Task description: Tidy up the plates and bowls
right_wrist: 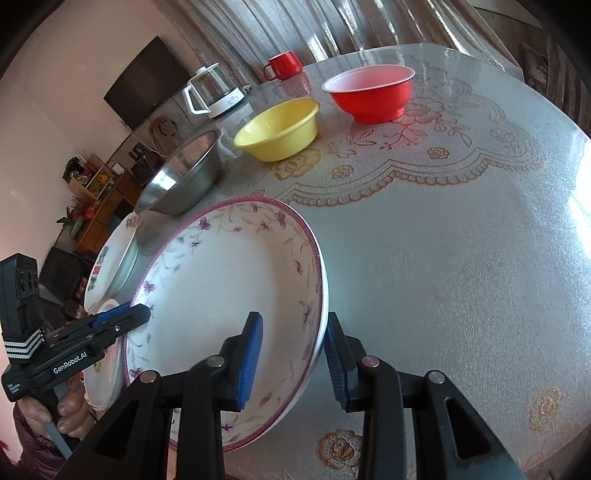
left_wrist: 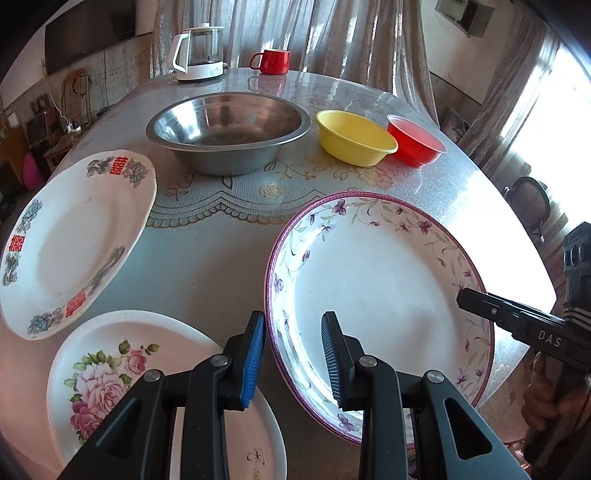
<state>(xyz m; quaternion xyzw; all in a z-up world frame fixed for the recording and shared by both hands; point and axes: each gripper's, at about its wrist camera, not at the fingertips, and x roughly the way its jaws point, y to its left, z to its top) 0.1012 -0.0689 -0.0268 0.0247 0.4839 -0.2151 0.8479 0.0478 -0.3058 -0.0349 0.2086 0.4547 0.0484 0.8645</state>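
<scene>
A glass-topped table point(right_wrist: 461, 258) with a lace floral cloth stands before curtains. Both grippers straddle the purple-flowered plate point(left_wrist: 376, 295): the left gripper point(left_wrist: 293, 354), marked "GenRobot.AI", and right gripper point(right_wrist: 293, 354) have jaws parted around opposite rims, not clamped. Beyond sit empty steel bowl point(left_wrist: 227, 131), yellow bowl point(left_wrist: 354, 136), red bowl point(right_wrist: 371, 94).

far end of the table point(left_wrist: 207, 258): a glass kettle point(left_wrist: 199, 51) on a white base; red mug point(left_wrist: 271, 61) just right of it; curtains point(left_wrist: 295, 29) behind; dark TV point(right_wrist: 144, 81) on the wall

3 plates point(left_wrist: 380, 295) near table point(left_wrist: 207, 266) front, 3 bowls point(left_wrist: 229, 133) behind, kettle point(left_wrist: 199, 51), mug point(left_wrist: 271, 61) farthest back
</scene>
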